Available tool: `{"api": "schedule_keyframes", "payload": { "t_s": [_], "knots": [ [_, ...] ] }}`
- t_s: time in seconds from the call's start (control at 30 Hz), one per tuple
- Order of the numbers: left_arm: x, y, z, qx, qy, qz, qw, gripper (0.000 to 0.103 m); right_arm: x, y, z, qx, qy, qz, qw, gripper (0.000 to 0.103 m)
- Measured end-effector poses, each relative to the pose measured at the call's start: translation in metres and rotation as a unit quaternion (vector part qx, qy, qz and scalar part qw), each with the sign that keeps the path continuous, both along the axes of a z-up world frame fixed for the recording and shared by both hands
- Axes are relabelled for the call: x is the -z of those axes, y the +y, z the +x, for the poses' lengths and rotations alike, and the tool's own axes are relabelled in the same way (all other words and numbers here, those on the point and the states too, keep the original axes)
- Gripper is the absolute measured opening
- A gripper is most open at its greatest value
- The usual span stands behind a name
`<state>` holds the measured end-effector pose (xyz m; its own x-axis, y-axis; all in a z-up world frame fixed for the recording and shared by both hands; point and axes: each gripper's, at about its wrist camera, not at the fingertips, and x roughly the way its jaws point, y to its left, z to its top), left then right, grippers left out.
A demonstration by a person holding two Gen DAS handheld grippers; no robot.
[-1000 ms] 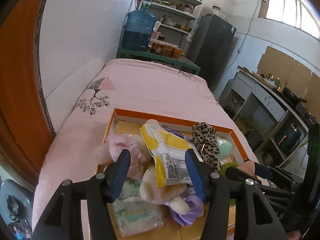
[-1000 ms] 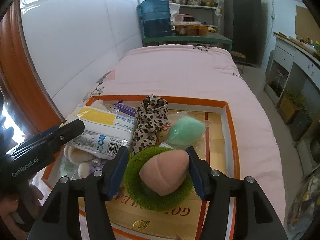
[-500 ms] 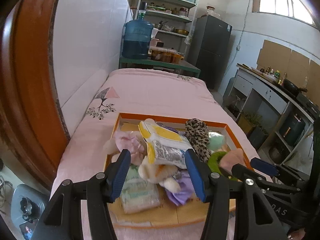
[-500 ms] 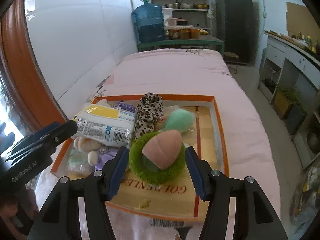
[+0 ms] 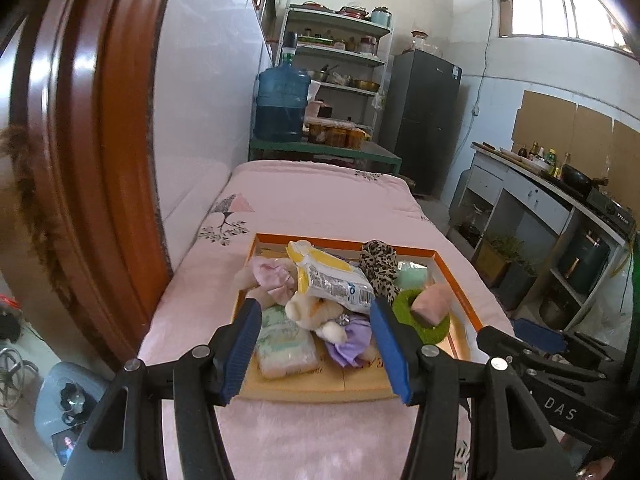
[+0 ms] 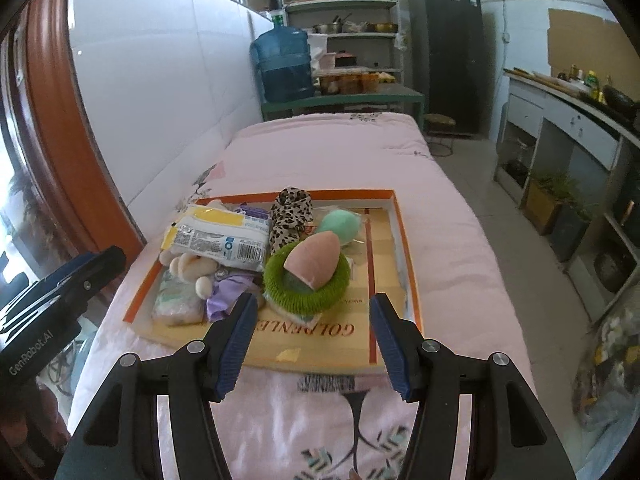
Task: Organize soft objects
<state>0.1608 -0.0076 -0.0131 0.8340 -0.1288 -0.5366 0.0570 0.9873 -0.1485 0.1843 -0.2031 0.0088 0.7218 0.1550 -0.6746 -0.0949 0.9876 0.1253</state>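
Soft objects sit heaped in the orange tray's left half — both grippers, left and right, have backed away, jaws apart and empty, so sorting looks finished.

daylight from high window | bright | sharp | fisheye-warped edges

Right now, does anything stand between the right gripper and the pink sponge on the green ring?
Nothing visible does. The right gripper is open, pulled back over the tray's near edge; the pink sponge sits exposed atop the green ring.
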Motion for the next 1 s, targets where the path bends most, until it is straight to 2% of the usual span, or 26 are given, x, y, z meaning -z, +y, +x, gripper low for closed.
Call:
{"api": "schedule_keyframes", "payload": {
  "t_s": [0.6,1.0],
  "knots": [
    [-0.017,-0.005,-0.073,-0.007,-0.006,0.016,0.9998,0.056,-0.031,0.011,-0.091,0.022,-0.029,-0.027,0.999,0.06],
    [-0.026,0.003,-0.114,-0.048,-0.029,0.028,0.9981,0.056,-0.041,0.022,-0.131,0.023,-0.048,-0.032,0.998,0.06]
  ]
}}
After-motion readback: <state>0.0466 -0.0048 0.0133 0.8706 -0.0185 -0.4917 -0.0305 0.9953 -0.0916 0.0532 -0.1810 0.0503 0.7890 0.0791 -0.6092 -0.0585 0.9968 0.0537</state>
